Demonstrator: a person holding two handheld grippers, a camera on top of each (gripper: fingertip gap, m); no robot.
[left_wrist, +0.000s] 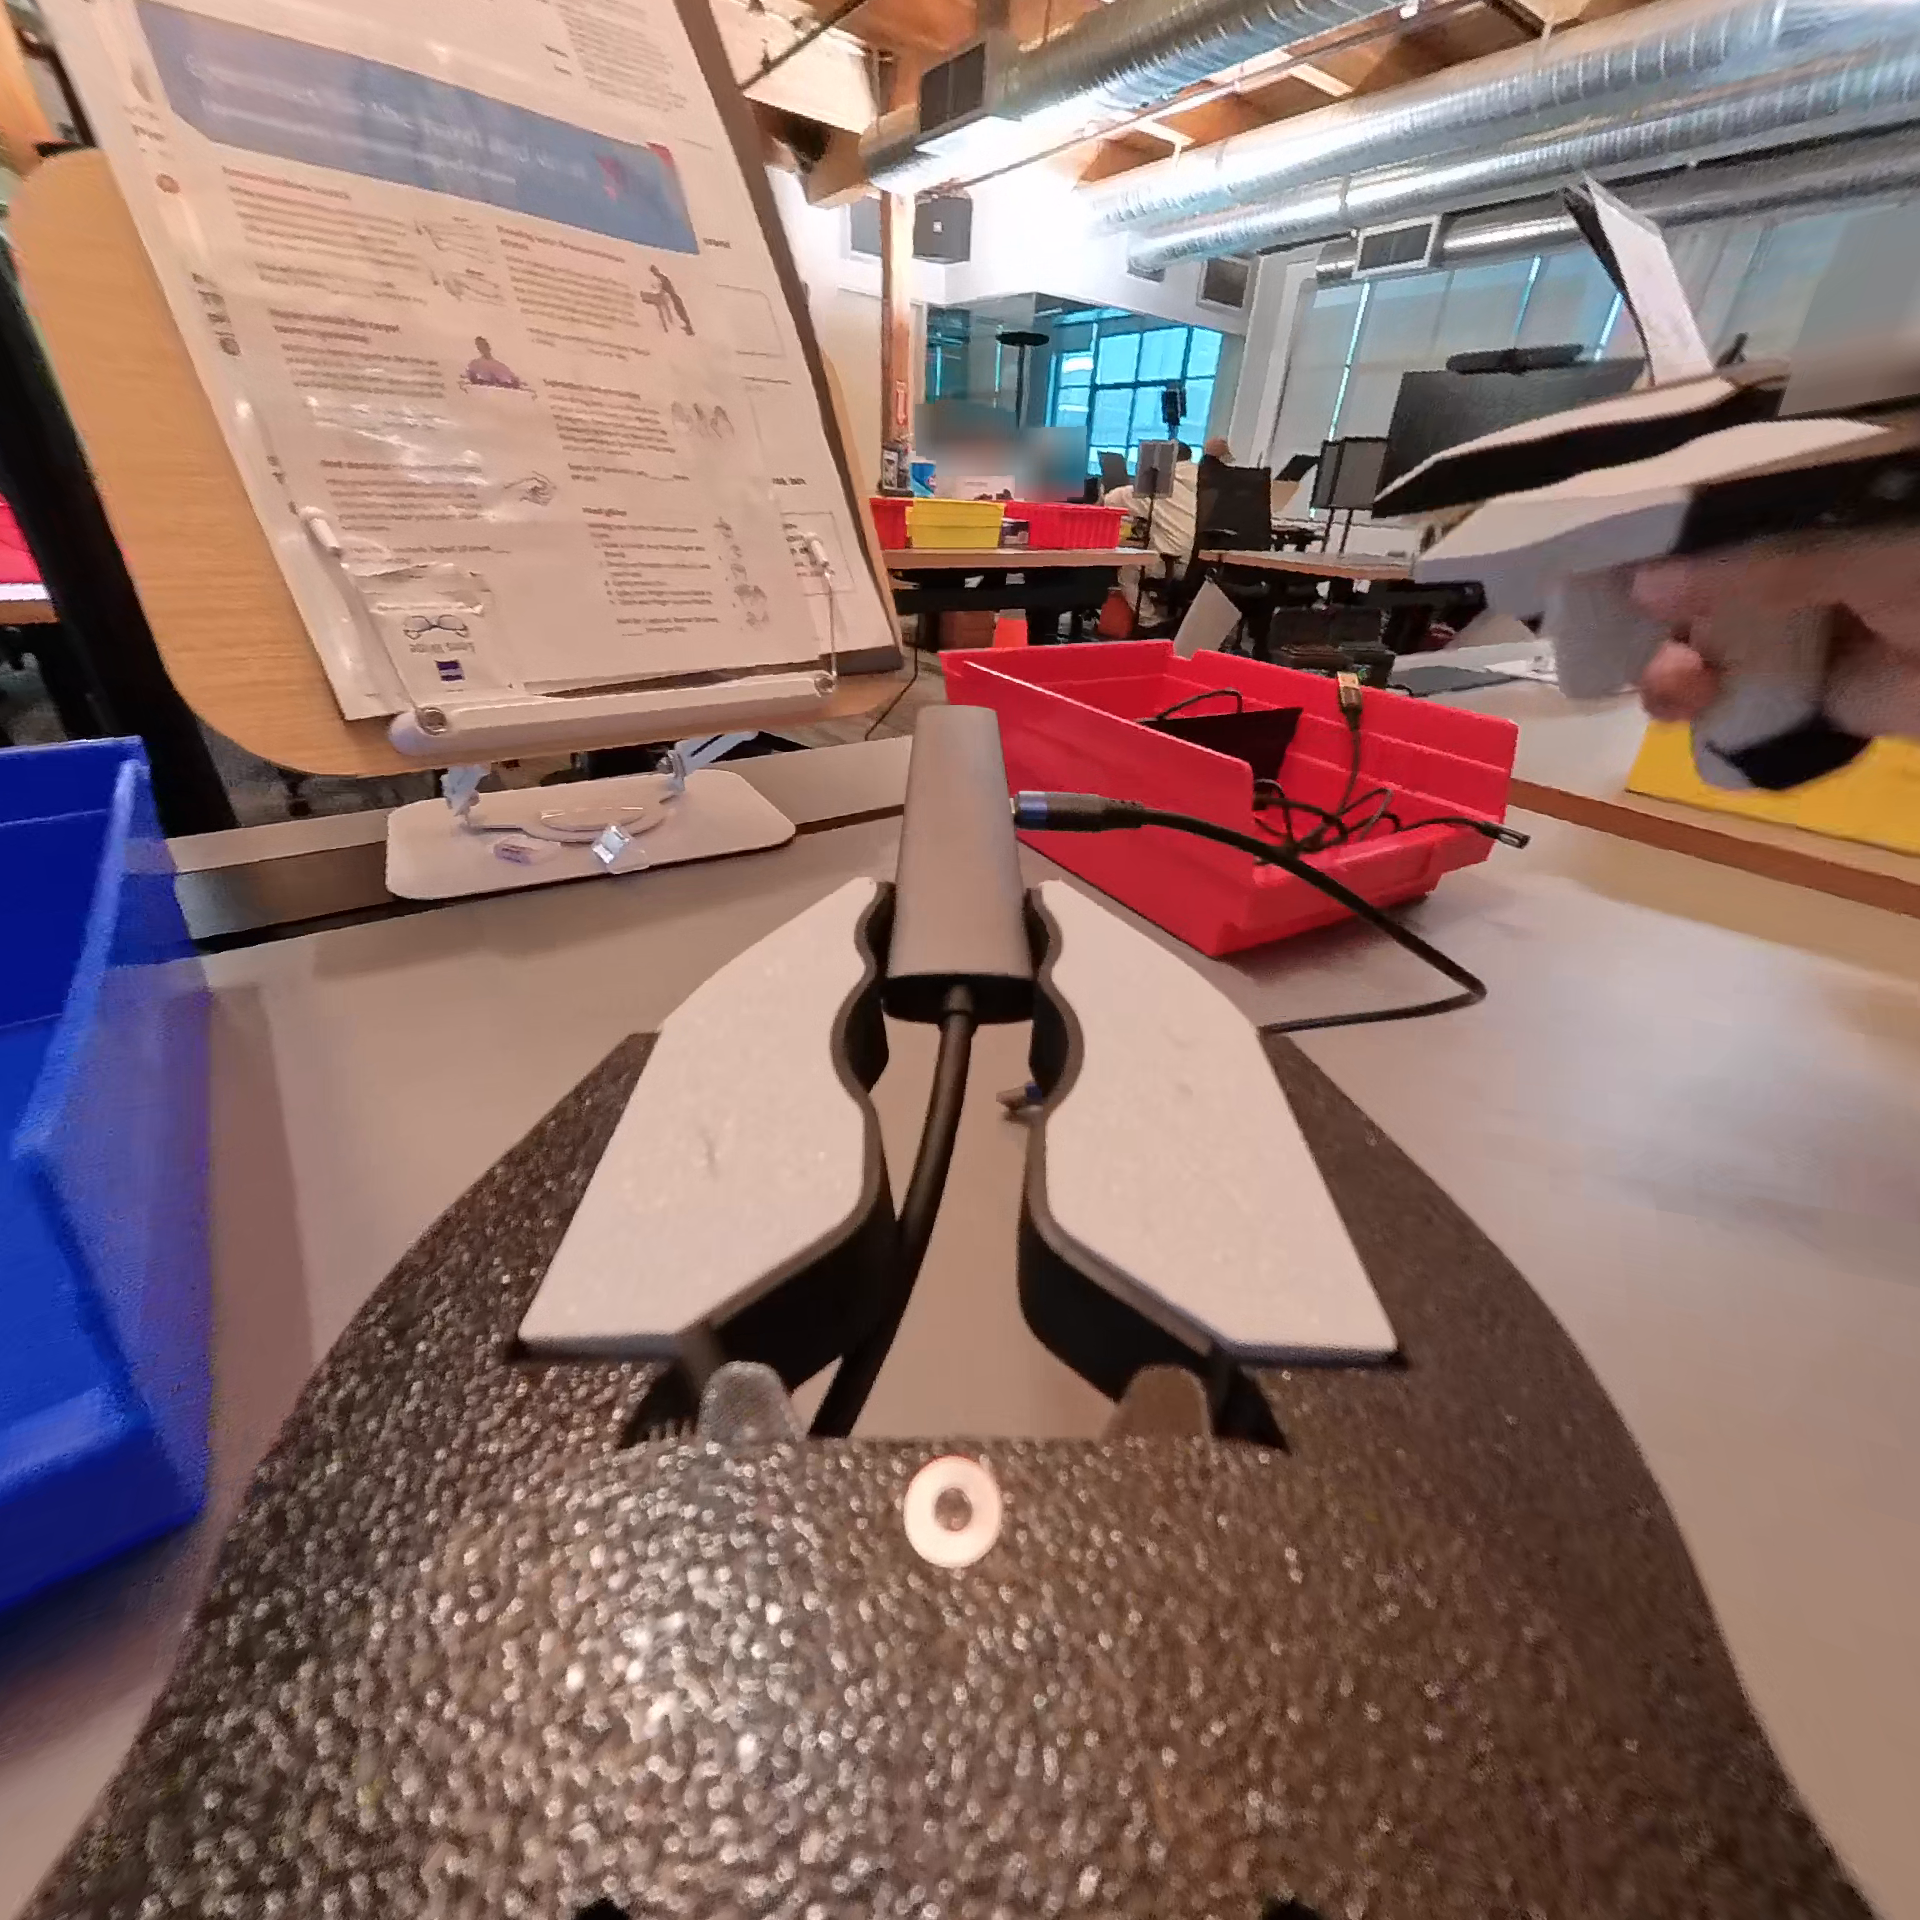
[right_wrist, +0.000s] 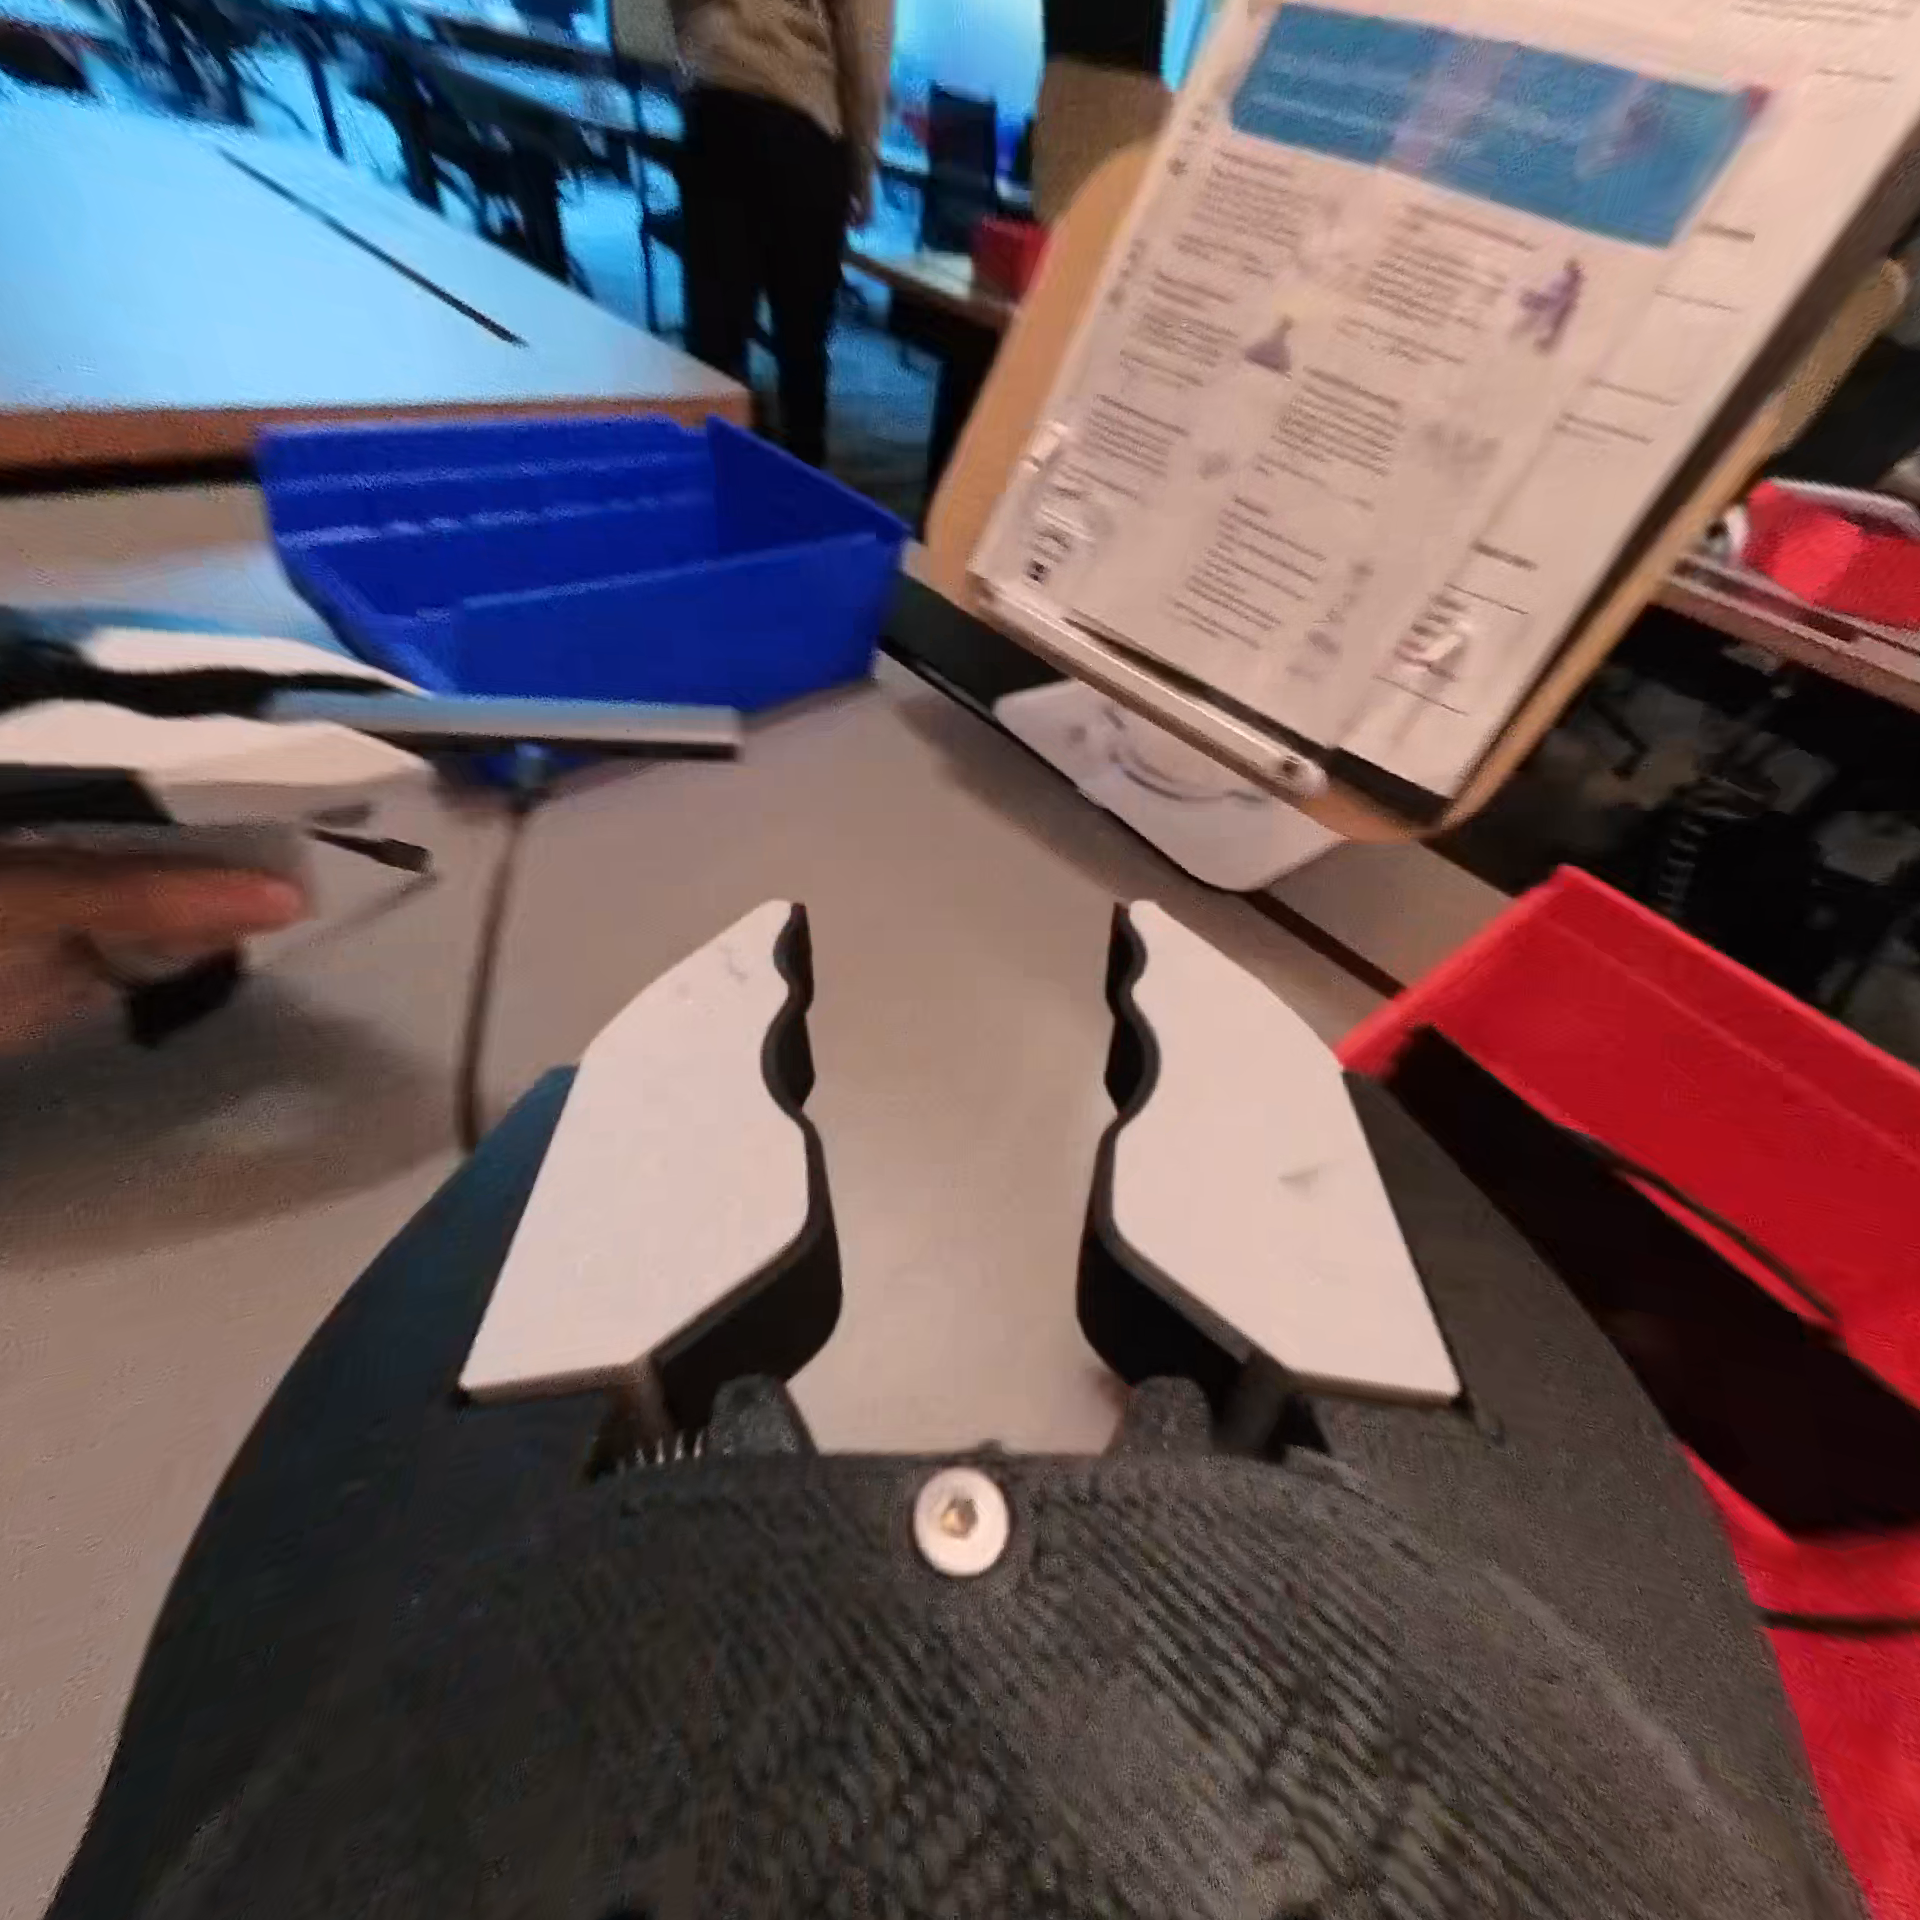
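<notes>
The grey hub (left_wrist: 956, 852), a slim metal bar with a short black lead (left_wrist: 925, 1164) running out of its near end, is pinched at that end between the fingers of the left gripper (left_wrist: 956, 935) and juts forward, raised above the grey table (left_wrist: 1558, 1195). A black cable (left_wrist: 1299, 894) with a blue-tipped plug (left_wrist: 1039, 808) sits against the hub's right side and looks plugged in, though the joint itself is too small to be sure; from there the cable drops to the table and loops away. The right gripper (right_wrist: 956, 966) has its fingers spread with nothing between them and hangs above bare table, off to the right of the hub and apart from it. For a steady hold, the grip looks best kept near the hub's end as it is, level, so that the side ports stay free and the trailing cable does not drag the bar askew. Around them stand a red bin (left_wrist: 1226, 790) holding more tangled cables on the right, a blue bin (left_wrist: 94, 1091) on the left, and a wooden stand (left_wrist: 208, 582) with printed sheets (left_wrist: 499, 416) straight ahead.
</notes>
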